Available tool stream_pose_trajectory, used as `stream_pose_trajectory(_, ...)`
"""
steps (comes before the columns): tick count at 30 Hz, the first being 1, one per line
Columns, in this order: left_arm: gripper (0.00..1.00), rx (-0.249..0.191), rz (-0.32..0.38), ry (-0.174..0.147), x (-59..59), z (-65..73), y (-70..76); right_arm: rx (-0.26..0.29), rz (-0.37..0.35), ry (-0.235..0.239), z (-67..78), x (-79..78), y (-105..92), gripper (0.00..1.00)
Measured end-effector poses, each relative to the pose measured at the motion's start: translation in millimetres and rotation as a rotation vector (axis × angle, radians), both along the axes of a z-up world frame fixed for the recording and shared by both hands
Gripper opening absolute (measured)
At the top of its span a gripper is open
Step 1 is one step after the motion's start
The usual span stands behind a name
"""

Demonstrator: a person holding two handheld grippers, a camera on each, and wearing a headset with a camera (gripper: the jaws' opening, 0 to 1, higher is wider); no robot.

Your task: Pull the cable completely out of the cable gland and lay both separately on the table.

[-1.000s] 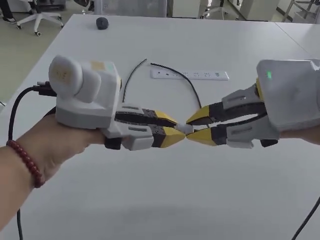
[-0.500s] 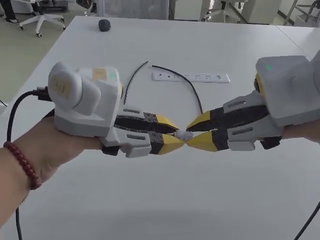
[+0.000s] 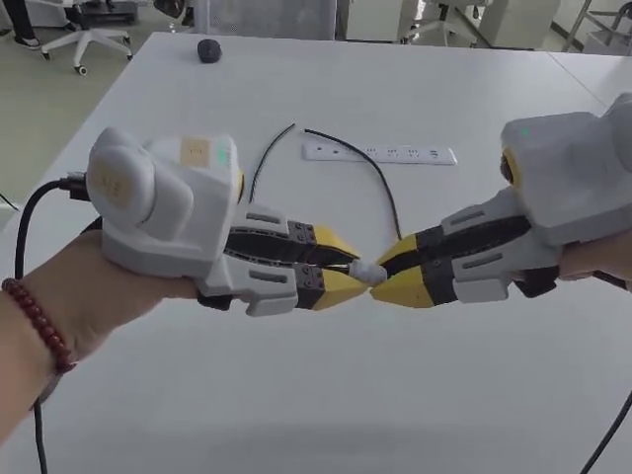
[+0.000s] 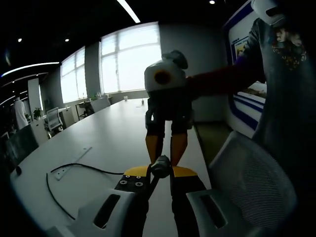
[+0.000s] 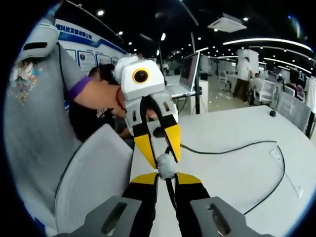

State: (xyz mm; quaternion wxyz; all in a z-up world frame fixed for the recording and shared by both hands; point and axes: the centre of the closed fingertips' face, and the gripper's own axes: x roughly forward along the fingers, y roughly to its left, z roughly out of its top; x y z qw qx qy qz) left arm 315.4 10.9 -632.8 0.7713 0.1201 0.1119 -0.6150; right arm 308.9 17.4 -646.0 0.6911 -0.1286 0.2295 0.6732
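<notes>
In the middle of the head view, just above the white table [image 3: 296, 395], the two grippers meet tip to tip. The left gripper [image 3: 353, 272] comes in from the left of the frame and pinches the small white cable gland [image 3: 366, 270] between its yellow tips. The right gripper [image 3: 388, 277] comes in from the right, and its jaws are squeezed together on the thin black cable [image 3: 381, 184] right beside the gland. In the right gripper view the cable runs down from the gland between that gripper's own jaws. In the head view the rest of the cable bends away toward the top middle of the frame and lies on the table near a white power strip [image 3: 380, 152]. The gland looks tiny, light and hard, with a smooth round body. I think it can slip or spin if the pinch is on its very edge, so the best hold is across its middle. The cable looks thin, soft and bendy. It cannot be pushed, only pulled, and it may slide through the jaws if the gland grips it tight. I think the best place to hold it is close to the gland, so the pull goes straight along the hole and not sideways. The cable is not out yet, and neither thing lies alone on the table.
</notes>
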Motion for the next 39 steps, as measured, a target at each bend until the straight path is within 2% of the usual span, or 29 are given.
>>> stream_pose_trajectory(4, 0.16, -0.002, -0.007, -0.008, -0.5, 1.2, -0.7, 0.003, -0.001, 0.018, 1.6, -1.2, -0.5, 0.09)
stream_pose_trajectory(11, 0.16, 0.006, -0.016, -0.029, -1.9, -0.8, -2.0, -0.005, -0.001, 0.014, 1.3, -2.6, -1.5, 0.09)
stream_pose_trajectory(16, 0.16, 0.011, -0.02, -0.039, -1.4, -1.2, -2.2, 0.004, -0.006, 0.04, 2.8, -3.4, -1.3, 0.11)
stream_pose_trajectory(19, 0.16, 0.012, -0.028, -0.047, -2.6, -1.6, -3.2, 0.005, -0.012, 0.055, 3.3, -1.8, -1.7, 0.09)
stream_pose_trajectory(21, 0.16, 0.013, -0.033, -0.05, -3.0, -1.9, -3.7, 0.004, -0.021, 0.086, 2.5, -2.9, -1.7, 0.09)
stream_pose_trajectory(23, 0.16, 0.019, -0.039, -0.052, -3.9, -3.5, -4.2, -0.008, -0.014, 0.082, 0.7, -4.1, -1.9, 0.08)
stream_pose_trajectory(24, 0.16, 0.019, -0.037, -0.051, -3.4, -4.0, -4.2, -0.016, 0.0, 0.043, -0.2, -2.9, -1.9, 0.08)
stream_pose_trajectory(26, 0.16, 0.015, -0.023, -0.032, -0.6, -5.7, -3.0, -0.028, -0.003, 0.012, -0.9, -1.9, -0.8, 0.08)
stream_pose_trajectory(28, 0.16, -0.004, 0.005, 0.016, 2.5, -6.3, -1.9, -0.039, -0.002, -0.038, -1.0, 0.8, -0.5, 0.08)
stream_pose_trajectory(29, 0.16, -0.016, 0.031, 0.055, 5.1, -7.0, -0.9, -0.048, 0.002, -0.077, -0.9, 2.9, -0.4, 0.08)
stream_pose_trajectory(30, 0.16, -0.029, 0.059, 0.11, 7.1, -7.8, 0.2, -0.058, 0.012, -0.139, -0.3, 5.1, 0.3, 0.07)
stream_pose_trajectory(31, 0.16, -0.043, 0.08, 0.159, 8.9, -8.1, 0.7, -0.067, 0.016, -0.176, 0.3, 6.0, 0.9, 0.07)
stream_pose_trajectory(32, 0.16, -0.057, 0.095, 0.168, 13.1, -7.2, 1.9, -0.076, 0.015, -0.232, 1.4, 8.8, 1.8, 0.07)
stream_pose_trajectory(33, 0.16, -0.055, 0.101, 0.176, 14.2, -7.5, 2.5, -0.086, 0.018, -0.267, 1.2, 10.0, 2.0, 0.07)
stream_pose_trajectory(34, 0.16, -0.058, 0.119, 0.22, 15.3, -8.5, 2.9, -0.098, 0.023, -0.295, 0.3, 10.1, 2.2, 0.07)
stream_pose_trajectory(35, 0.16, -0.062, 0.134, 0.248, 16.6, -8.9, 3.1, -0.105, 0.027, -0.327, 0.1, 11.1, 2.5, 0.07)
stream_pose_trajectory(36, 0.16, -0.066, 0.142, 0.25, 19.4, -9.0, 3.4, -0.127, 0.048, -0.415, 0.6, 14.0, 2.8, 0.07)
stream_pose_trajectory(37, 0.16, -0.068, 0.144, 0.254, 20.3, -8.7, 3.9, -0.133, 0.05, -0.429, 0.7, 14.0, 3.0, 0.07)
stream_pose_trajectory(38, 0.16, -0.072, 0.151, 0.277, 20.0, -8.7, 4.2, -0.144, 0.056, -0.459, -1.3, 15.4, 2.2, 0.07)
stream_pose_trajectory(39, 0.16, -0.07, 0.149, 0.261, 20.1, -8.2, 4.1, -0.161, 0.069, -0.515, -1.3, 17.3, 1.6, 0.07)
